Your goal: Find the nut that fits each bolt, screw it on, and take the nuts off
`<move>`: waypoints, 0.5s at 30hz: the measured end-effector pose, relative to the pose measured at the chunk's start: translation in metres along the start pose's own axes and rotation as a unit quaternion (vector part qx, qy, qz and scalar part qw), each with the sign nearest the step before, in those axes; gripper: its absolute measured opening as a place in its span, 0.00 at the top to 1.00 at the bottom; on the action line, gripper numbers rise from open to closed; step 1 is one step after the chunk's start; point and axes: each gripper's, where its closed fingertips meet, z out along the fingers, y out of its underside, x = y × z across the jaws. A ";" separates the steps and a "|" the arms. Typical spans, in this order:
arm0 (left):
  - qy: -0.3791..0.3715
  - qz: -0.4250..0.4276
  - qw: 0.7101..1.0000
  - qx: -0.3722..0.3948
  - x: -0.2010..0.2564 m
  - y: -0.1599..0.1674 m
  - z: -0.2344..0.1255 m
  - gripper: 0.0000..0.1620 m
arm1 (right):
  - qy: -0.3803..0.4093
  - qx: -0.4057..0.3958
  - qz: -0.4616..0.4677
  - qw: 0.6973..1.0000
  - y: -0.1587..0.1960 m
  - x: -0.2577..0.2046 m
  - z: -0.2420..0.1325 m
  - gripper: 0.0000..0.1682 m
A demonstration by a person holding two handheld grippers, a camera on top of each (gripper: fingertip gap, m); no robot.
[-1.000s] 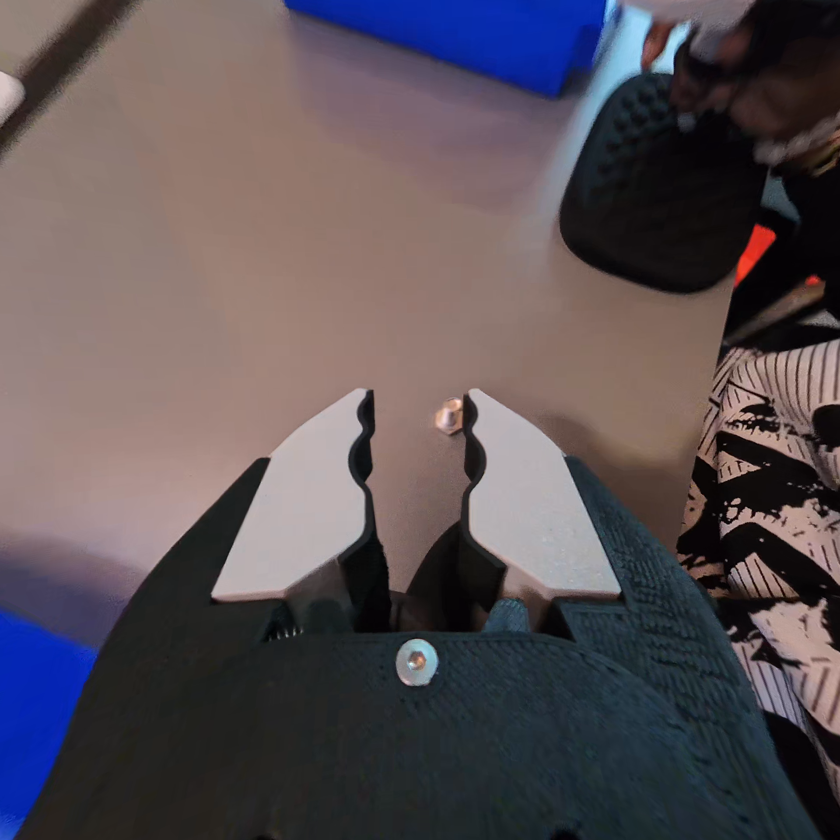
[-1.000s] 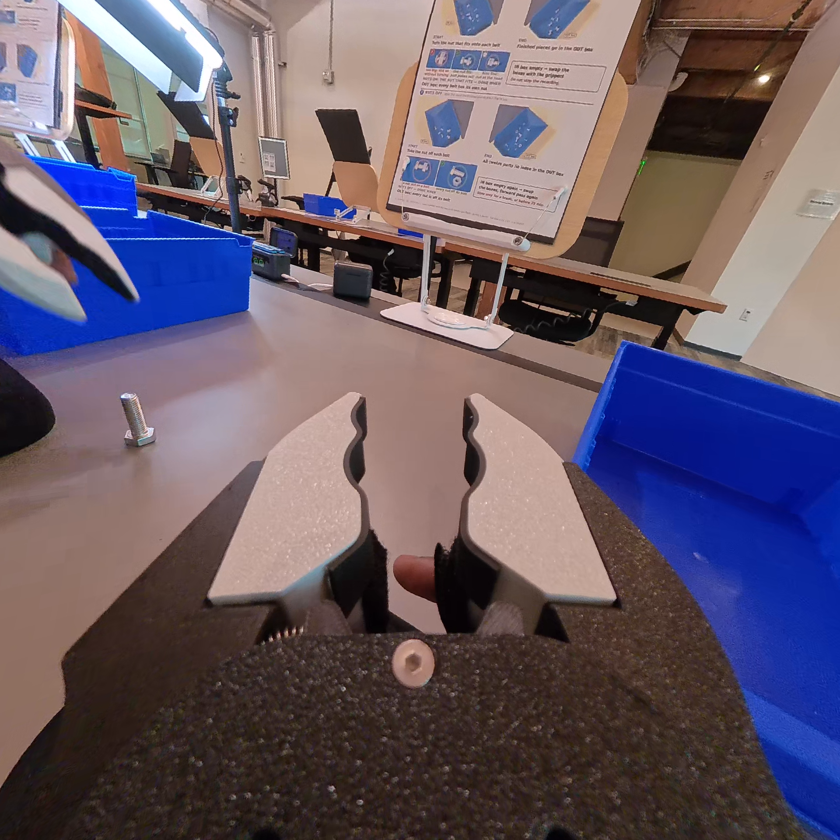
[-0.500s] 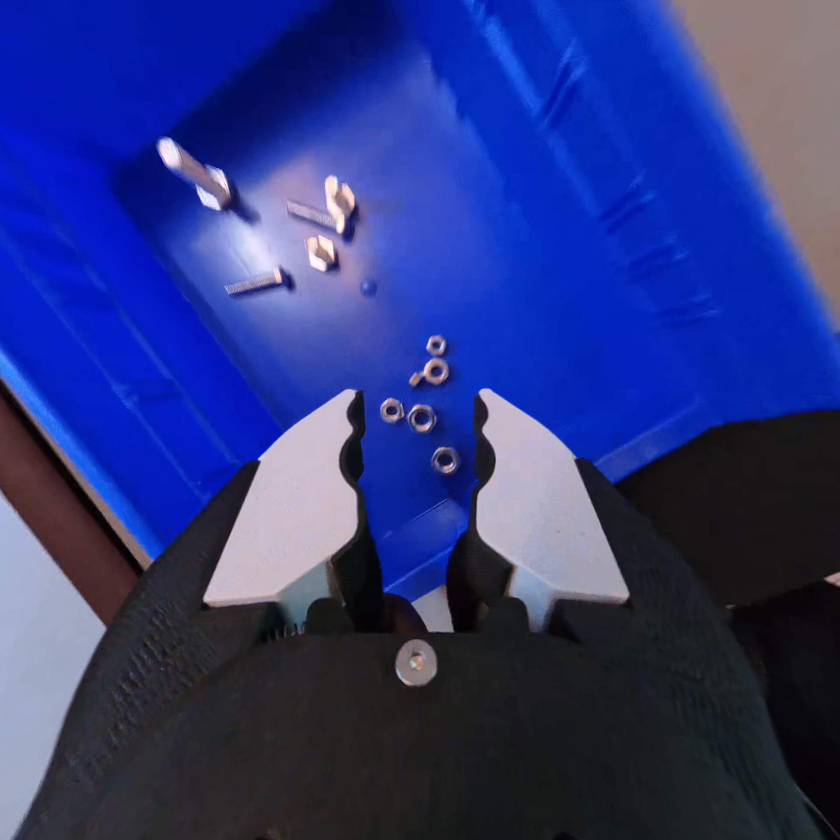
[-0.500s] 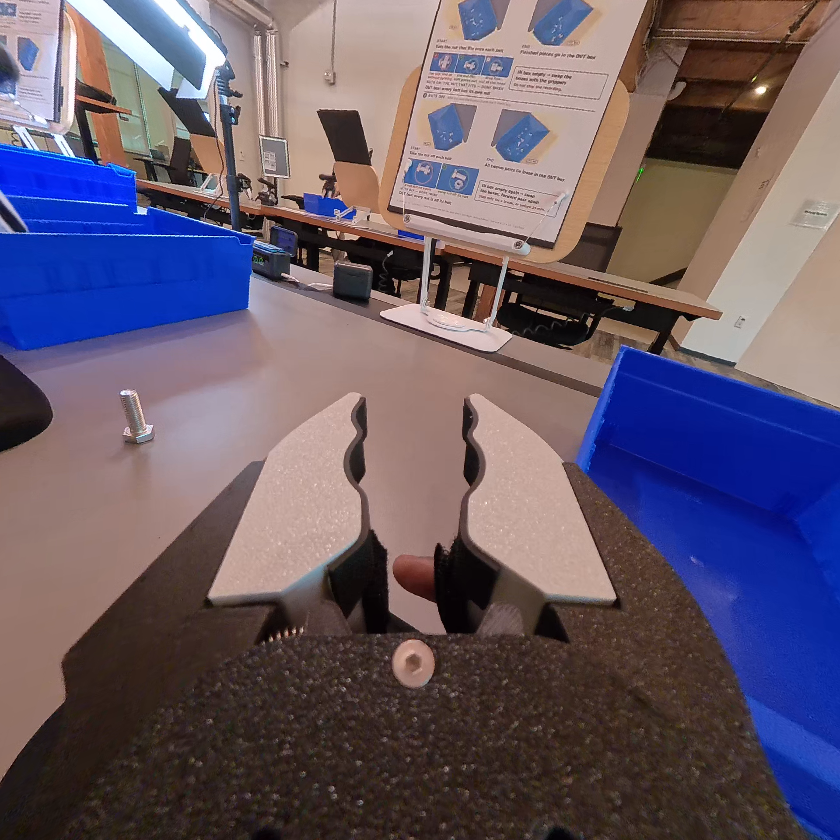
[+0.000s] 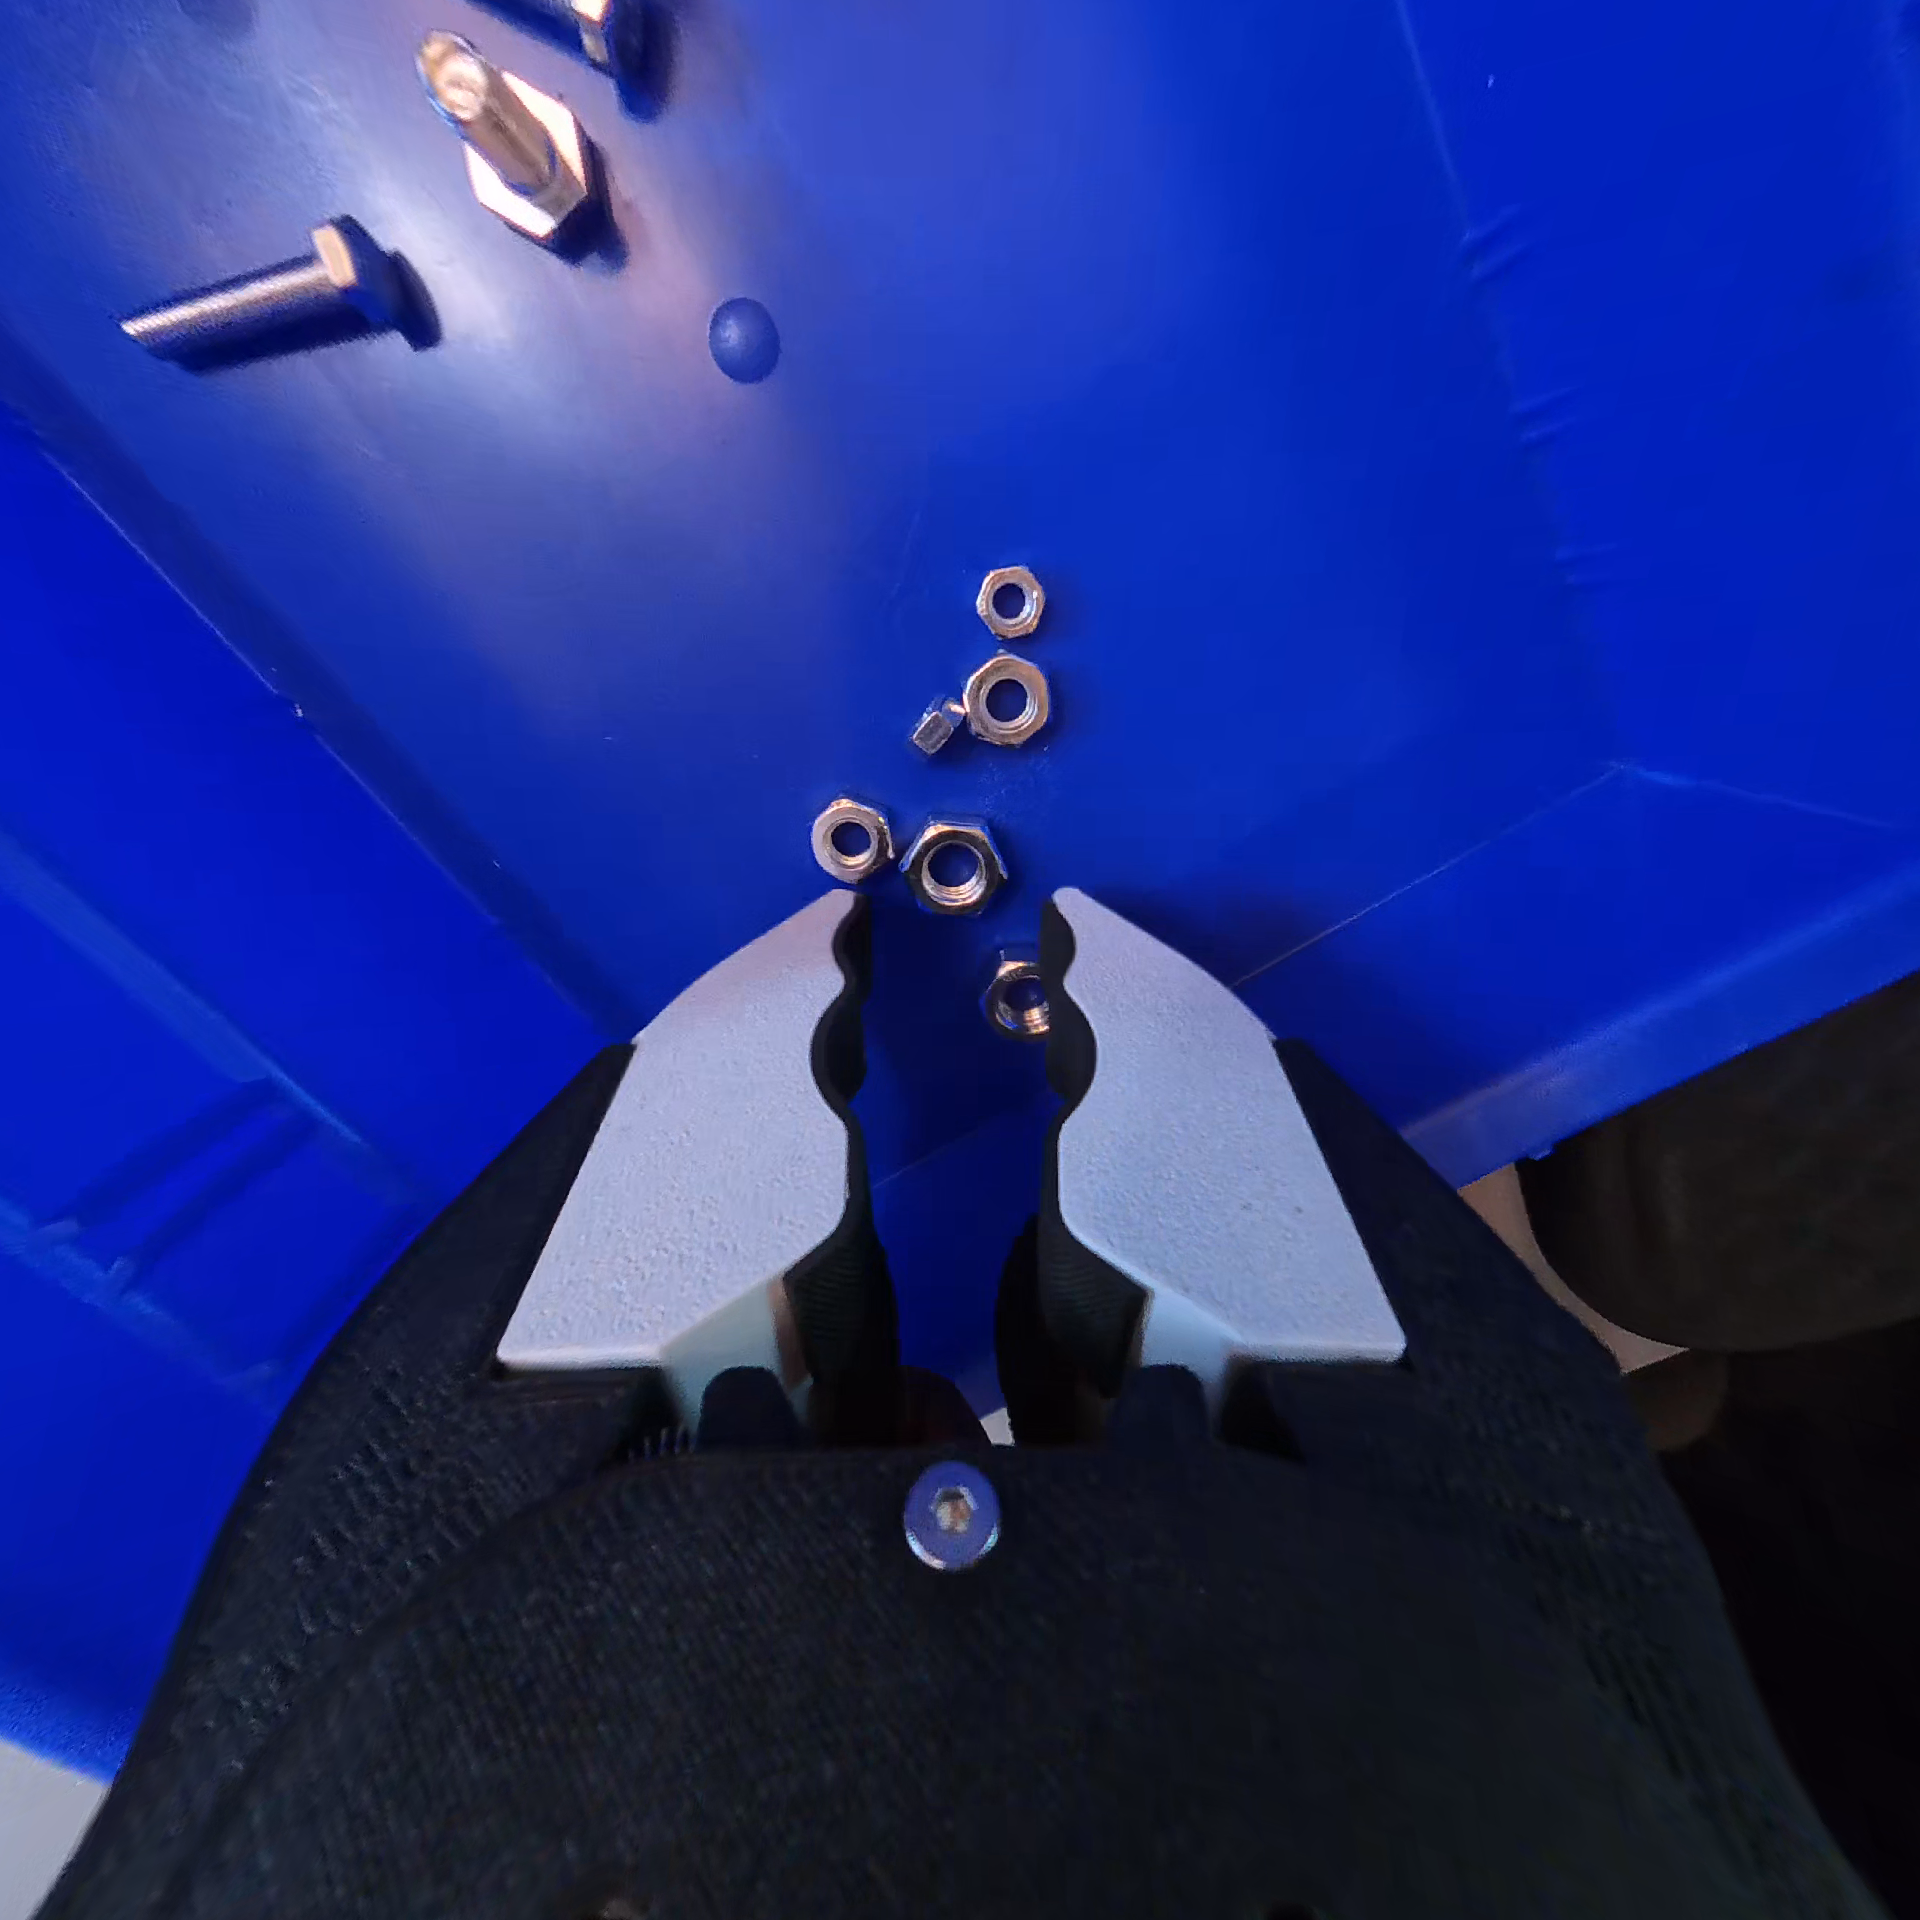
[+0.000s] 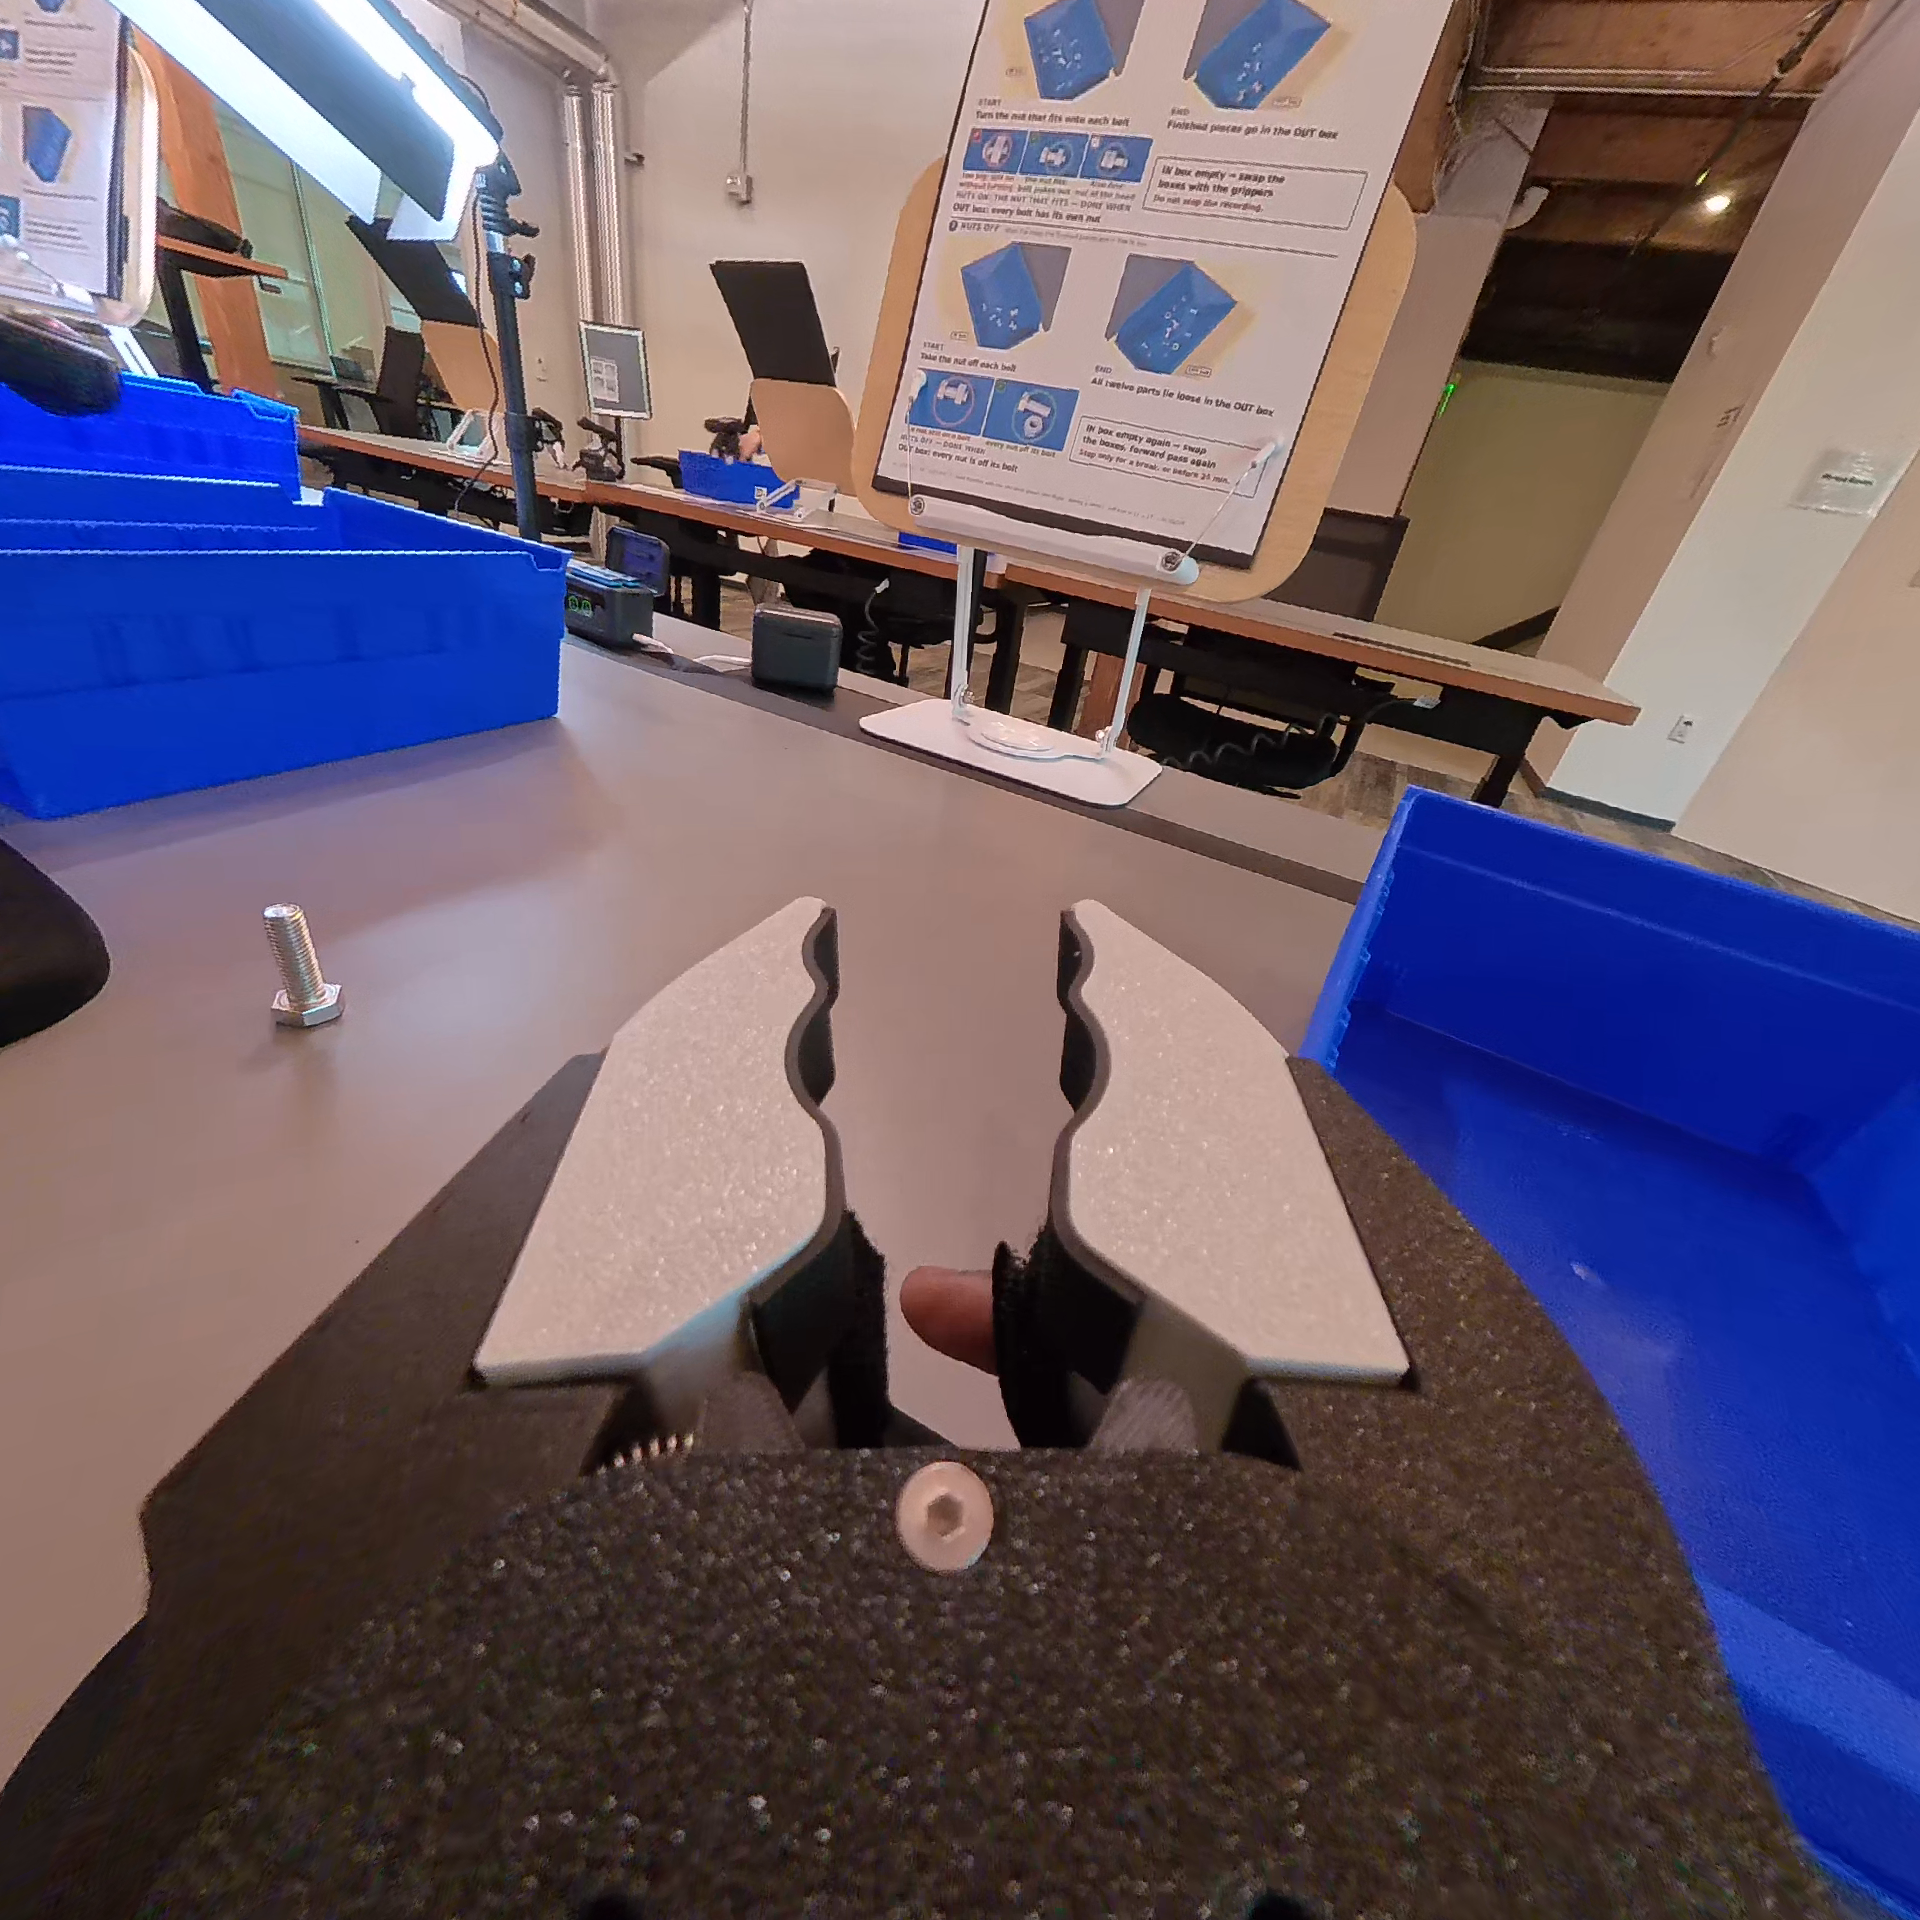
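Fingers, left gripper (image 5: 948,909): parted by a moderate gap, holding nothing, tips low inside the blue bin (image 5: 1351,416).
Fingers, right gripper (image 6: 943,920): parted about as wide, empty, poised over the grey table (image 6: 623,831).

Item 1, loose hex nuts, six, on the bin floor. I list them from near to far: a small nut (image 5: 1018,1000) between my left tips, close against the right finger; a larger hex nut (image 5: 952,867) just beyond the tips; a smaller one (image 5: 852,840) touching its left side; a mid-size nut (image 5: 1006,700) with a tiny nut (image 5: 935,725) against it; one more (image 5: 1010,601) farthest off.

Item 2, bolts in the bin: a long thin bolt (image 5: 272,301) lying flat; a stubby bolt (image 5: 509,145) seemingly on its head.

Item 3, bolt (image 6: 301,966) on the table, standing on its head, thread up, left of my right gripper.

Item 4, second blue bin (image 6: 1662,1039) at right; I see nothing in the visible part.

Step in hand, as I judge it: picking a nut for the standing bolt. Next move calls for choosing by size, centring the tips on one nut and closing without nudging neighbours.

Unclear: a further bolt is cut off at the top edge; thread sizes unreadable; the right bin's floor is partly out of frame.
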 end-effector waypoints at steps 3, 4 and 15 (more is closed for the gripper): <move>0.005 0.003 1.000 0.003 0.002 -0.001 0.001 0.82 | 0.001 0.002 -0.001 1.000 -0.001 0.000 0.000 0.76; 0.005 0.005 1.000 0.003 0.002 -0.001 0.001 0.82 | 0.002 0.003 -0.001 1.000 -0.001 0.000 0.000 0.76; 0.009 0.032 0.999 0.013 0.007 -0.001 0.001 0.81 | 0.003 0.004 -0.005 1.000 -0.001 0.000 0.000 0.76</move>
